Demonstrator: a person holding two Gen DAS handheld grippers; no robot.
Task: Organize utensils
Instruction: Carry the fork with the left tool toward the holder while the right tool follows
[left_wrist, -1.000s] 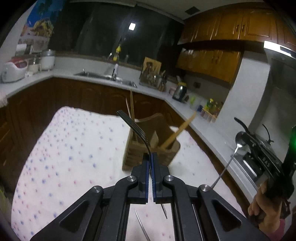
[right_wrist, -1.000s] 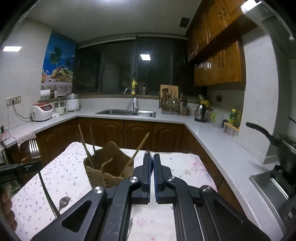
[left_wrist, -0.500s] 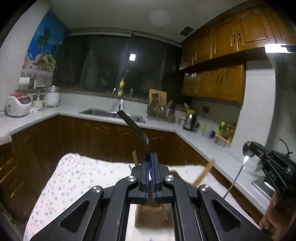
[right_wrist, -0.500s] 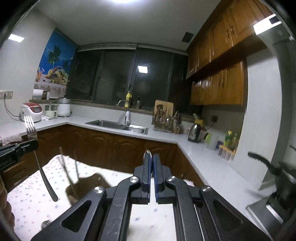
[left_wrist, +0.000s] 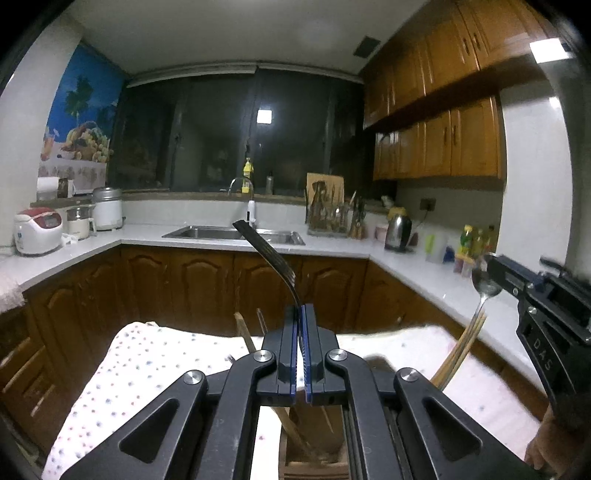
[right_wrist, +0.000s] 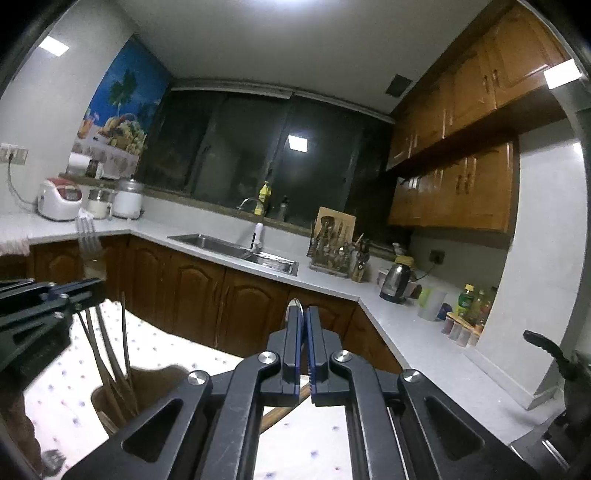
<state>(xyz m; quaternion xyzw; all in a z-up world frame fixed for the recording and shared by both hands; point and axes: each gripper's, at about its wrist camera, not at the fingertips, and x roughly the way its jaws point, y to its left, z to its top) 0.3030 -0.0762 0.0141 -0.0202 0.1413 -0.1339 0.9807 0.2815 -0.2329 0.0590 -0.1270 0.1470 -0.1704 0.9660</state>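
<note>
Fork (left_wrist: 271, 258) upright, tines up

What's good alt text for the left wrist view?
The left gripper is shut on a fork, tines up, above a wooden utensil holder on a dotted cloth. At right, the right gripper holds a spoon; kitchen counters behind.

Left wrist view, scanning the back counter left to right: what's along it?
Rice cooker → white pot → sink → utensil rack → kettle → bottles → right tool holding a spoon.
</note>
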